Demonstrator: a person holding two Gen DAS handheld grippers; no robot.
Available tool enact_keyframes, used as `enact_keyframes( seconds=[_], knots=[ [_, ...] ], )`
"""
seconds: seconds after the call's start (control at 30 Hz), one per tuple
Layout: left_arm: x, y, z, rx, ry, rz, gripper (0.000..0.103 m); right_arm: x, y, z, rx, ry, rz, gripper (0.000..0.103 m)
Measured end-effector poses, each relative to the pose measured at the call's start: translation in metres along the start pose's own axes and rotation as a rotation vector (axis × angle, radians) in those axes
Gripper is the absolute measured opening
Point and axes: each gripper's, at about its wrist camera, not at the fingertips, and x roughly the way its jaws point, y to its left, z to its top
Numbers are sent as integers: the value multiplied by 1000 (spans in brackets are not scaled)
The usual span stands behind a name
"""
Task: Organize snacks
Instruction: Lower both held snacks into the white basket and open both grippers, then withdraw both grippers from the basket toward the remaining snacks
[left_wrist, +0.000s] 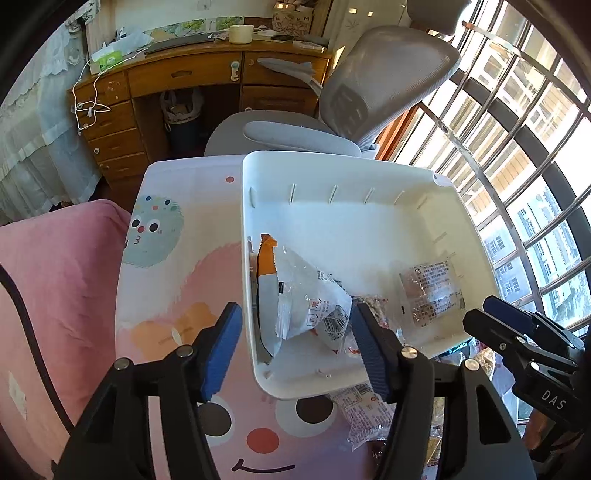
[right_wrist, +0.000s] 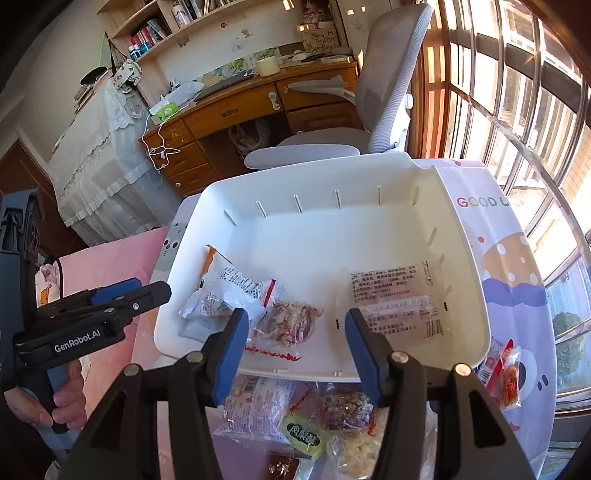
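Both grippers, left gripper (left_wrist: 295, 343) and right gripper (right_wrist: 293, 349), were held spread and empty over the white bin (right_wrist: 369, 173), so the loose snack pile (right_wrist: 295, 417) could easily get snagged underneath.

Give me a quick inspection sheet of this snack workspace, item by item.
Surface: table with cartoon cloth.
Job's things: white bin holding three snack packs: orange-white pack, clear pack, red-trim pack. Loose snacks lie in front of the bin.
Clutter: nothing seen beyond the snacks.
Grippers: left gripper and right gripper both open, fingers empty, over the bin's near edge.
Cables: white cord on the desk.
Surroundings: grey chair, barred window, pink cushion.
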Motion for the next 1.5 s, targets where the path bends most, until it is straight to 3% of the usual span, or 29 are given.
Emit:
enact_keyframes(
  seconds=[0.6,0.83,1.07,1.5],
  knots=[
    [-53,-58,-65,62,9,2,61,-69,-25,-41,-16,-33,4,56],
    [-65,-90,-93,65,11,2,63,-93,-50,-59,-23,-34,10,61],
    [-69,-125,-118,91,18,10,68,-103,-80,-79,-23,-9,13,61],
    [-52,-175,-161,142,55,9,69,-95,-131,-109,-3,65,27,62]
  ],
)
